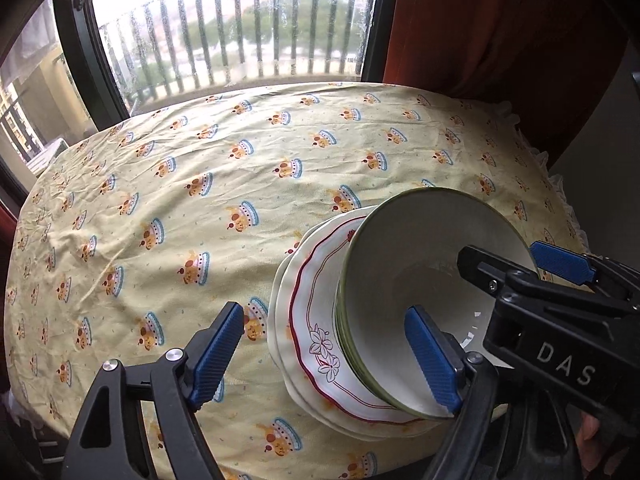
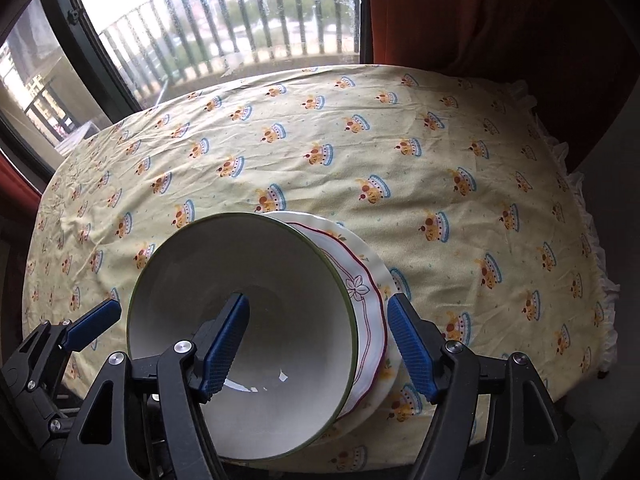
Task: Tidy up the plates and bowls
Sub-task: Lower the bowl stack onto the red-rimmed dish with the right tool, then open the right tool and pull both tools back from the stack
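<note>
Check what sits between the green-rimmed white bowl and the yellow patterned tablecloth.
Stacked white plates, the top one red-trimmed with flower outlines, lie under the bowl on the tablecloth; both wrist views show it.

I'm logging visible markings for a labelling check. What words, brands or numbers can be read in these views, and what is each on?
"DAS": white letters on the black body of the right tongs, seen in the left wrist view.
No other text: the bowl, plates and tablecloth carry only patterns.

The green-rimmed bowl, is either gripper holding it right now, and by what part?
Nothing is held. Both the left gripper and the right gripper stand open; the bowl sits free on the stacked plates.
</note>
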Tool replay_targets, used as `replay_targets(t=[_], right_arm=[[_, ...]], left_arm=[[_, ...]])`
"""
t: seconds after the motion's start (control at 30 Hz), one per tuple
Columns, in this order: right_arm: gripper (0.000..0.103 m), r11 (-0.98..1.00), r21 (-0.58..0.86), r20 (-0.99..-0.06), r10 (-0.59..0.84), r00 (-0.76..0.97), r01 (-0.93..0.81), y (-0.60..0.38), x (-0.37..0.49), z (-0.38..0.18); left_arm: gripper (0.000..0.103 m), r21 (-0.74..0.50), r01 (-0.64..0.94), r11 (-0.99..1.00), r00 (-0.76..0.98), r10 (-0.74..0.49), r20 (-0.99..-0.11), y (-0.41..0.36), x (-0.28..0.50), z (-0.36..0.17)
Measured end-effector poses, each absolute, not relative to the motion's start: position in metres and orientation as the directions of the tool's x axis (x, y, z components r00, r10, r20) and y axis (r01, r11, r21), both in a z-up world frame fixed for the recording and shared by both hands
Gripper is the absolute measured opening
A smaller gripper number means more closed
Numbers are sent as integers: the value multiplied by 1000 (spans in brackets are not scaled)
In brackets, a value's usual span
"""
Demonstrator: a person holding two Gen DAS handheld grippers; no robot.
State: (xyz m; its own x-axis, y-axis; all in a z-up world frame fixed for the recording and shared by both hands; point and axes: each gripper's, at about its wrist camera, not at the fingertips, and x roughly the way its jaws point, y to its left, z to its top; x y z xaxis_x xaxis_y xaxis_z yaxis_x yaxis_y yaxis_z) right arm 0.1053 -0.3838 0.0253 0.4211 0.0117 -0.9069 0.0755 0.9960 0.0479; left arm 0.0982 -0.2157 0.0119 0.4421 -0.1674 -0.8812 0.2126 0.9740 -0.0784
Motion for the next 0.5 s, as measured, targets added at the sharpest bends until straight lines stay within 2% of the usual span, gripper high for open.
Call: replay_targets(t=[0.1,0.2,0.43,0.5], right_arm=[[77,985,16,-879,-68,472,171,-382,96,41],[81,968,8,-849,-126,514,251,-376,83,53],[84,951,31,-782,-169,600,309,-336,52,72],[90,955,41,-761,-160,629,293,-323,44,76]], left_arm=[[87,-112,262,958,461,-227,-858,-197,100,22],[93,-147,327,933,493,-301,-816,-177,98,29],[94,-93,366,926,561,-300,-772,-130,86,34],[94,-62,336,940,598,-264,-757,-116,79,36]])
